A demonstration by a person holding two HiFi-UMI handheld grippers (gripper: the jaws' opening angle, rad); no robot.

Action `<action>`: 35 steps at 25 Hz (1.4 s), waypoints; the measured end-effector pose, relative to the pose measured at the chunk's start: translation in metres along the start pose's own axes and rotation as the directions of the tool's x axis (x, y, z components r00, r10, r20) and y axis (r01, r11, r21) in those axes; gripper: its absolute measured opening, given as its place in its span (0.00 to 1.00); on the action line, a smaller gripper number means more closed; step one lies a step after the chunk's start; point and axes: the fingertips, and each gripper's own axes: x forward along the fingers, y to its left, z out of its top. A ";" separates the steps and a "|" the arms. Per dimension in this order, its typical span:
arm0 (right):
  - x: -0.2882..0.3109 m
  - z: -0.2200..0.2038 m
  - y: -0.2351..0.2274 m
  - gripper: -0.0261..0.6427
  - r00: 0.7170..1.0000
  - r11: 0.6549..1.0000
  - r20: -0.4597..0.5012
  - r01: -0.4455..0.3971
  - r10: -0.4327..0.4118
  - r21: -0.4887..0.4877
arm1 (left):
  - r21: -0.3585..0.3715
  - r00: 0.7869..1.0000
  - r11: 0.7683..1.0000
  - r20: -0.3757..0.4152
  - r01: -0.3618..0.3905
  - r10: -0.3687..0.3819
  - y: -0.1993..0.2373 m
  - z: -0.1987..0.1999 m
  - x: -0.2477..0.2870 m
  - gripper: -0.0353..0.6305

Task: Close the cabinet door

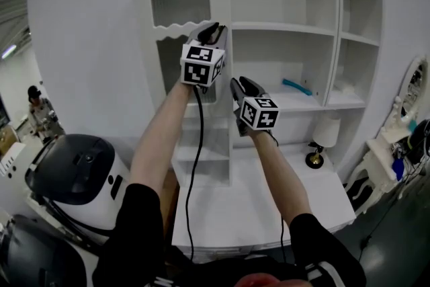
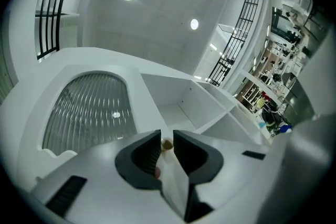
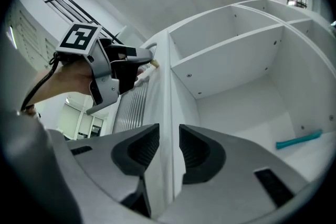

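The white cabinet door (image 1: 180, 3), with an arched ribbed-glass pane, stands at the left of the open shelves (image 1: 282, 50). My left gripper (image 1: 213, 30) is shut on the door's free edge, high up. A small brass knob (image 2: 167, 144) shows between the gripper's (image 2: 167, 148) jaws. Lower down, my right gripper (image 1: 238, 84) clamps the same edge. In the right gripper view the door's edge (image 3: 167, 113) runs up between this gripper's (image 3: 169, 147) jaws, with the ribbed glass (image 3: 134, 107) to its left and the cabinet's inside to its right.
A teal object (image 1: 296, 86) (image 3: 298, 139) lies on a middle shelf. A small table lamp (image 1: 321, 138) stands on the white counter (image 1: 269, 205) under the shelves. A white and black machine (image 1: 74, 175) sits at lower left, and a person (image 1: 37, 104) stands far off at the left.
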 end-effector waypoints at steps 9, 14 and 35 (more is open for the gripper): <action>-0.022 -0.010 0.030 0.16 0.999 0.997 -0.028 -0.030 0.028 -0.077 | -0.042 1.000 0.999 0.011 0.006 -0.006 -0.012 -0.009 -0.046 0.16; -0.037 -0.011 0.053 0.13 0.998 0.992 -0.030 -0.058 0.055 -0.115 | -0.085 1.000 0.996 0.007 0.010 -0.010 -0.021 -0.024 -0.079 0.15; -0.109 -0.034 0.091 0.10 0.999 0.997 -0.036 -0.039 0.036 -0.074 | -0.255 0.994 0.966 -0.102 -0.049 0.024 -0.058 -0.112 -0.197 0.07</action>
